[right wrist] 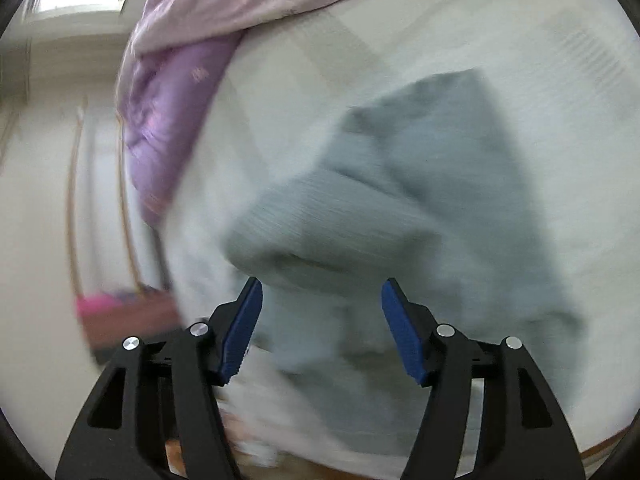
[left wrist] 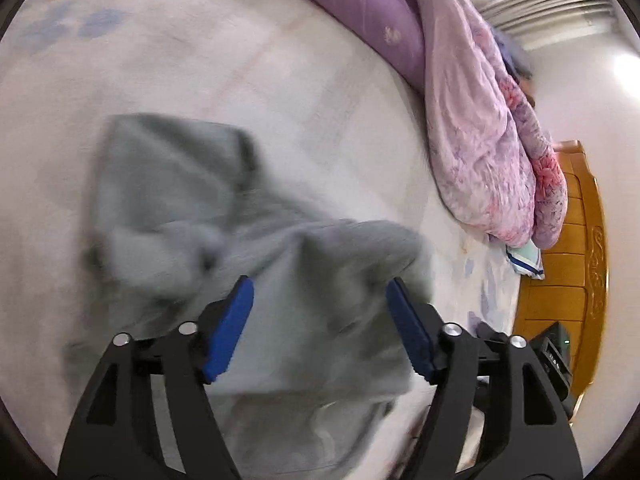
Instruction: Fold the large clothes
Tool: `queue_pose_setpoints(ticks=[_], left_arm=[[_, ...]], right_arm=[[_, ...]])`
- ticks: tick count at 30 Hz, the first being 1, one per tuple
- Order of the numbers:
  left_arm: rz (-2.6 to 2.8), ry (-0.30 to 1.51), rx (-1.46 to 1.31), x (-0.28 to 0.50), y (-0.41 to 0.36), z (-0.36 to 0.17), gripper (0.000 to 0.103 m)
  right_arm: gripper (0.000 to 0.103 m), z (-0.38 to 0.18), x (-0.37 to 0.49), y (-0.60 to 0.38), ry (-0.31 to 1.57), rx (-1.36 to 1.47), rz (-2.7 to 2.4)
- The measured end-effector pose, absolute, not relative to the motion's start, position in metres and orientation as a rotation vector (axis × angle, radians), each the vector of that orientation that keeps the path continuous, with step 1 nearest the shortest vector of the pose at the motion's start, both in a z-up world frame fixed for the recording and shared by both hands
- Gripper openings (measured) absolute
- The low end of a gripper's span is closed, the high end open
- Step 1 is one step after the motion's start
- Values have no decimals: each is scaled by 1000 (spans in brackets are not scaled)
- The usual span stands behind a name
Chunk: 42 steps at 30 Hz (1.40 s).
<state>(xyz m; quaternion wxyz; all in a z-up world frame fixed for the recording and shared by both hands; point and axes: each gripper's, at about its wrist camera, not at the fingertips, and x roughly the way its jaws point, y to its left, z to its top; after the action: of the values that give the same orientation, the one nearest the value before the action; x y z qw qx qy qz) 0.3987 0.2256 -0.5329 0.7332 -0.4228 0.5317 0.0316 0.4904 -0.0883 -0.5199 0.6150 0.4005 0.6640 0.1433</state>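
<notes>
White bedsheet (left wrist: 200,60) bears a grey garment (left wrist: 192,184) beside a purple quilt (left wrist: 472,120); both grippers' fingers (left wrist: 228,328) spread, empty.

The right gripper (right wrist: 322,292) hangs with jaws apart, nothing pinched, over a rumpled grey garment (right wrist: 420,216) on a pale bed (right wrist: 560,60), purple quilt (right wrist: 176,92) upper left.

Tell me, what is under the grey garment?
The grey garment lies crumpled on the pale bed sheet, which shows all around it. Whether anything else is beneath it cannot be seen, because the fabric covers that part.
</notes>
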Motion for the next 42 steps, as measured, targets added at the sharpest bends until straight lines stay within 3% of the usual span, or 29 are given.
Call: queue_pose_setpoints(ticks=[6, 9, 11, 12, 13, 16, 26, 30, 36, 38, 40, 42], left_arm=[[50, 1282, -991, 462, 189, -561, 76], [124, 1331, -984, 474, 187, -580, 73], [168, 1342, -959, 471, 188, -586, 47], [183, 1344, -920, 471, 187, -586, 30], [182, 1346, -901, 468, 187, -586, 22], [159, 1329, -887, 457, 182, -582, 10], [79, 1233, -850, 335, 155, -508, 9], [72, 1287, -733, 278, 129, -518, 10], [153, 1459, -735, 231, 111, -592, 11], [178, 1479, -734, 228, 112, -613, 16], [180, 1483, -731, 230, 114, -626, 30], [164, 1499, -738, 234, 118, -632, 35]], right_arm=[[64, -557, 527, -53, 1602, 1006, 139], [64, -569, 533, -48, 1597, 976, 83], [47, -568, 533, -49, 1569, 947, 75], [29, -566, 533, -49, 1556, 940, 90], [19, -564, 531, -49, 1543, 930, 113], [6, -557, 518, -51, 1503, 886, 179], [4, -487, 420, -67, 1460, 678, 384], [4, -509, 368, -78, 1569, 643, 356], [5, -593, 318, -77, 1669, 565, 290], [11, -617, 317, -72, 1670, 535, 291], [14, -621, 321, -68, 1650, 497, 293], [15, -619, 328, -61, 1660, 463, 315]])
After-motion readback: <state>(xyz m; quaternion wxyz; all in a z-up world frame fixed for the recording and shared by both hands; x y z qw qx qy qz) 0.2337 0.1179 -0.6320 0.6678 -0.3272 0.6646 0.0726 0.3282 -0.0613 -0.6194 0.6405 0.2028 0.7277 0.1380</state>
